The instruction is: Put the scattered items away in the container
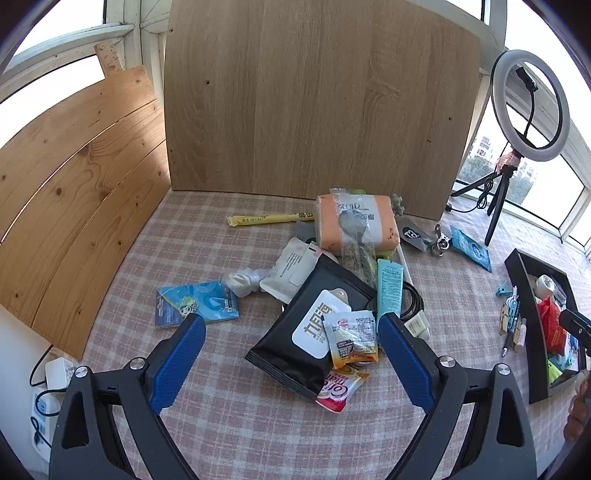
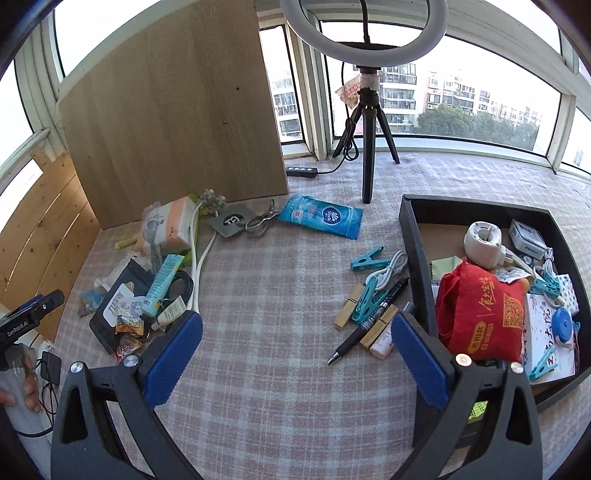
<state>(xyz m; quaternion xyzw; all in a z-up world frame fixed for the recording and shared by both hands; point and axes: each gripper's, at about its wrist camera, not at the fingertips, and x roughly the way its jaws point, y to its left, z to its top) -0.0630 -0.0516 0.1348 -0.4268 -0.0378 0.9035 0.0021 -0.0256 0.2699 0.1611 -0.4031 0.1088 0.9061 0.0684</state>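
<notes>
Left gripper point(image 1: 291, 354): I see its fingers point(image 1: 177, 363) spread wide, nothing between the pads, hanging above the checked tabletop point(image 1: 229, 417). Just past them lies a black wipes pack point(image 1: 308, 336) with a snack sachet point(image 1: 352, 339) on top and a red-and-white sachet point(image 1: 341, 387) poking out beneath. A blue card point(image 1: 197, 302) lies to the left, apart from the heap. Farther on: teal tube point(image 1: 388, 288), white pouch point(image 1: 291, 273), orange tissue pack point(image 1: 356, 225), yellow stick point(image 1: 269, 218) near the wooden board point(image 1: 314, 96).

Right gripper point(image 2: 297, 356): fingers point(image 2: 173, 354) also fully apart, empty, over bare cloth. Just ahead and to the right, a black pen point(image 2: 369, 321), wooden pegs point(image 2: 347, 306), teal pegs point(image 2: 367, 260) and a white cable point(image 2: 391, 267) lie beside the black tray point(image 2: 415, 251). The tray sits at right and already holds a red bag point(image 2: 484, 317), a white tape roll point(image 2: 482, 243) and more small items. Beyond: blue wipes packet point(image 2: 321, 216), metal clip point(image 2: 260, 221), ring light point(image 2: 364, 33) on its tripod.
</notes>
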